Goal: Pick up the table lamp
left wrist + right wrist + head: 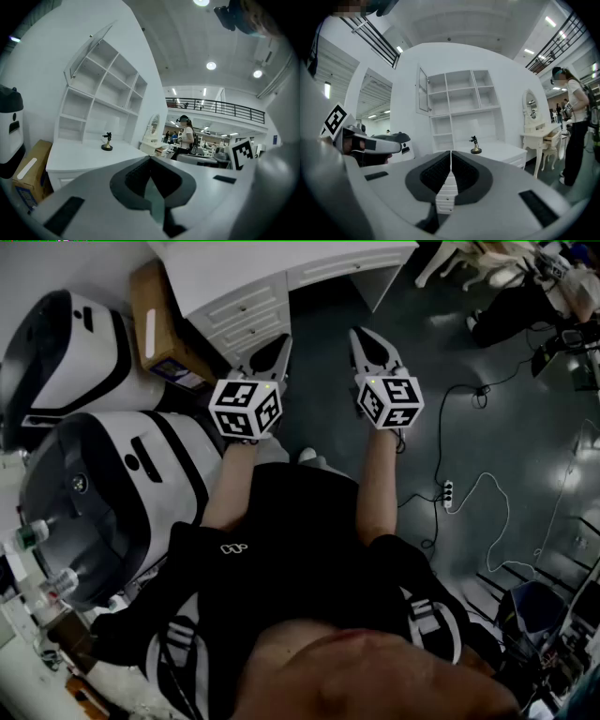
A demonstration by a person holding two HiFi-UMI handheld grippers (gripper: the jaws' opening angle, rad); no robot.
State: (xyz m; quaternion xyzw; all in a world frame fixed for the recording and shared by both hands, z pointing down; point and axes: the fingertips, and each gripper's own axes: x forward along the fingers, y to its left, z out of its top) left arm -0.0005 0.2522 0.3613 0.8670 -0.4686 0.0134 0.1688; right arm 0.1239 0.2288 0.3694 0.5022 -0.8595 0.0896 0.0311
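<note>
A: What's furthest left?

B: A brown cardboard box on the floor, just beside the left end of the white wooden table with drawers in its front. A tall white open shelf unit rises along the table's back.

A: And the lamp?

B: The small dark table lamp on a round brass-coloured base stands on the tabletop in front of the shelf unit's lowest compartments, with nothing touching it. In the left gripper view it sits at about ten o'clock from the tips. In the right gripper view it is at about two o'clock.

A: Which way does it run?

B: Its long axis is vertical: base flat on the table, stem straight up, no tilt. A short head crosses the stem at the top, but it's too small to tell which way that head faces.

A: The tongs?

B: The left tongs are together at the tips, with nothing between them. The right tongs are pressed together too, and empty. Both are held side by side, aimed toward the table and well apart from the lamp.

A: Further right?

B: A white dressing table with an oval mirror, one drawer pulled out. At three o'clock of it stands a person in a white top.
</note>
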